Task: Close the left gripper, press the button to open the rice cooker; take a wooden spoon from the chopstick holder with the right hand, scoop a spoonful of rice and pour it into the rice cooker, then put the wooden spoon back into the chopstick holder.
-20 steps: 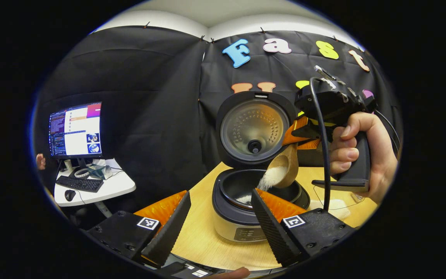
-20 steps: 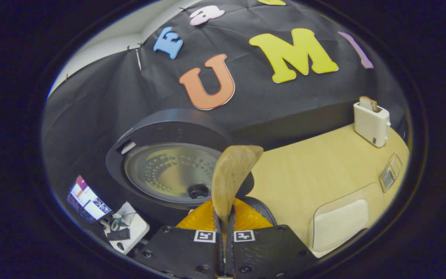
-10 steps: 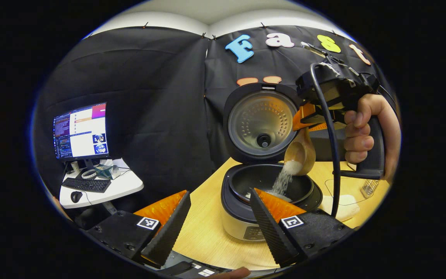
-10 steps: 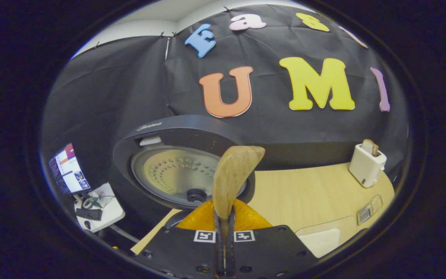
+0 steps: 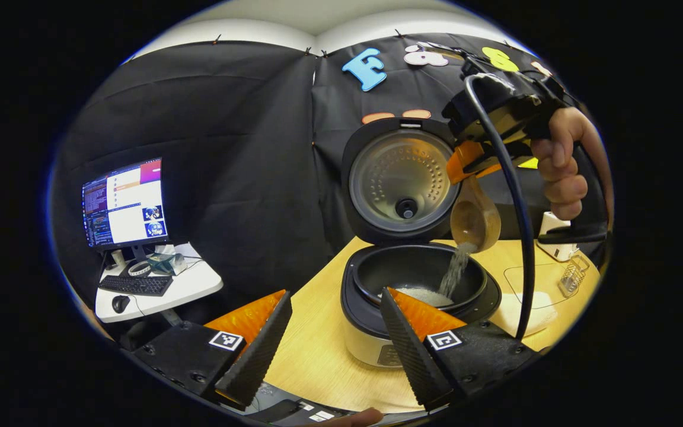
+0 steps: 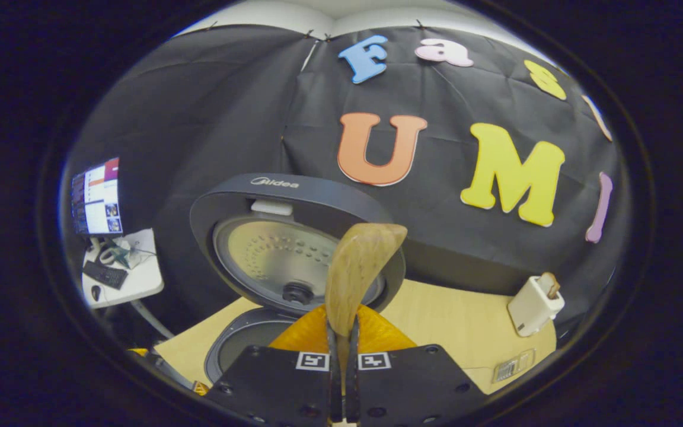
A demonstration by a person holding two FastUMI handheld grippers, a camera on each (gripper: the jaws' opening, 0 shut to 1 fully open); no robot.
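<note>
The black rice cooker (image 5: 365, 314) stands open on the wooden table, its lid (image 5: 399, 178) upright behind the pot. Above the pot's right rim a wooden spoon (image 5: 475, 217) hangs tipped bowl-down. A thin stream of rice (image 5: 455, 271) falls from it onto a small white heap in the pot. A hand holds my right gripper (image 5: 466, 163) above the spoon, shut on its handle. In the right gripper view the spoon (image 6: 358, 267) stands up from between the shut fingers of my right gripper (image 6: 341, 329), in front of the lid (image 6: 294, 261). My left gripper (image 5: 335, 295) is open and holds nothing, just left of the cooker.
Right of the cooker lie a clear container of white rice (image 5: 528, 305), a wire chopstick holder (image 5: 573, 276) and a white toaster (image 6: 534, 303) with bread in it. Beyond the table's left edge a small desk carries a monitor (image 5: 125, 201) and a keyboard.
The right gripper has risen and drawn to the right with the spoon. The spoon has tipped further and nearly emptied, and the heap of rice in the pot has grown.
</note>
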